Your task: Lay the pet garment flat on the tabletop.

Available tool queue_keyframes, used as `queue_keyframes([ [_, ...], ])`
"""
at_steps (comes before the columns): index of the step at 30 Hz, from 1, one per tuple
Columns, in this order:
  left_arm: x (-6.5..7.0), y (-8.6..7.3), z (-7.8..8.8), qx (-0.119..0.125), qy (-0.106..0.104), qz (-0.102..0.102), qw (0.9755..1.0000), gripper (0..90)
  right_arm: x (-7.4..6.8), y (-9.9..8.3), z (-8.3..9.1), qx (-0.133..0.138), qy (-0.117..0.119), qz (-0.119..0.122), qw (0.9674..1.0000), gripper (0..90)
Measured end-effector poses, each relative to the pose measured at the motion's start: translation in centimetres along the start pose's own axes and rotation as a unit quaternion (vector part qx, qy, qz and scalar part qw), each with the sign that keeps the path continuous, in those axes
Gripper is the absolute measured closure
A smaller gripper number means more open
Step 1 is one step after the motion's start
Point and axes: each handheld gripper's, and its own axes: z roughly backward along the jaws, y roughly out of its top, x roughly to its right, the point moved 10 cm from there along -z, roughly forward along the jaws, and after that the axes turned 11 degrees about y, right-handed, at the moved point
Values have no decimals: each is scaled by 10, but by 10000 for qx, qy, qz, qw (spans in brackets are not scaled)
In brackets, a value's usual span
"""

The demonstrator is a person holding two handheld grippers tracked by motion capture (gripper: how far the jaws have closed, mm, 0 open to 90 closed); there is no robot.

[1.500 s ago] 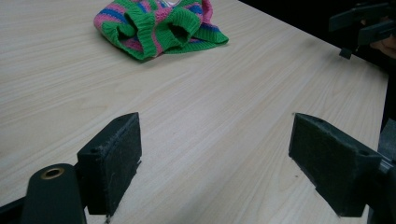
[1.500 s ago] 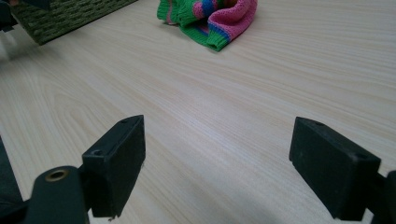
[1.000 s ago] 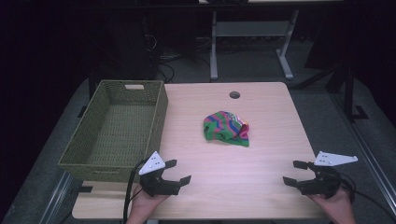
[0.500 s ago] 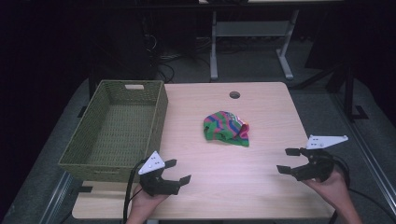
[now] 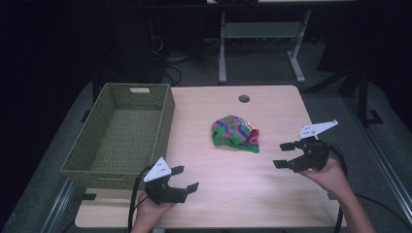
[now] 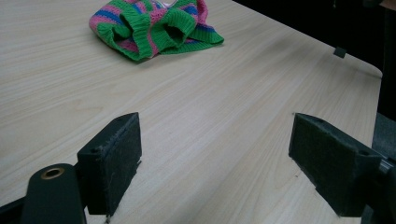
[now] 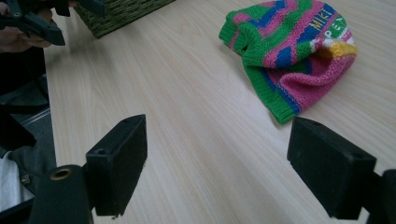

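Tabletop [image 5: 233,184] of pale wood carries my green wicker basket [image 5: 121,133] at its left. Near the middle lies the striped knitted garment [image 5: 235,133], crumpled. My right gripper [image 5: 286,154], jaws wide though just closing slightly, hangs beside it, empty; my left gripper [image 5: 187,178] gapes, empty.

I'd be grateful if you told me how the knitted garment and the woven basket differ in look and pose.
The knitted garment is soft, crumpled and striped in green, pink and blue; the woven basket is stiff, box-shaped and plain olive green. The garment lies mid-table, while the basket sits upright at the table's left edge, partly overhanging it. Neither is touched by a gripper.
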Motion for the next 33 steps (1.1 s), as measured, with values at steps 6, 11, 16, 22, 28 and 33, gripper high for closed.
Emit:
queue_keyframes([
  [6, -1, 0, 0, 29, -12, 40, 10000, 167, 8, 12, -6, -173, 48, 37, 9998, 214],
  [11, 0, 1, 0, 30, -18, 34, 10000, 167, 13, 21, -10, -259, 95, 33, 9996, 219],
  [16, 0, 1, 0, 34, -28, 29, 10000, 167, 20, 28, -14, -319, 134, -14, 9994, 223],
  [22, -1, 1, 0, 34, -22, 36, 10000, 167, 26, 33, -19, -394, 198, -58, 9990, 226],
  [28, 0, 1, 0, 32, -30, 35, 10000, 167, 32, 43, -27, -466, 256, -102, 9985, 235],
  [33, -1, 1, 1, 43, -35, 43, 10000, 167, 34, 54, -33, -488, 287, -16, 9984, 256],
])
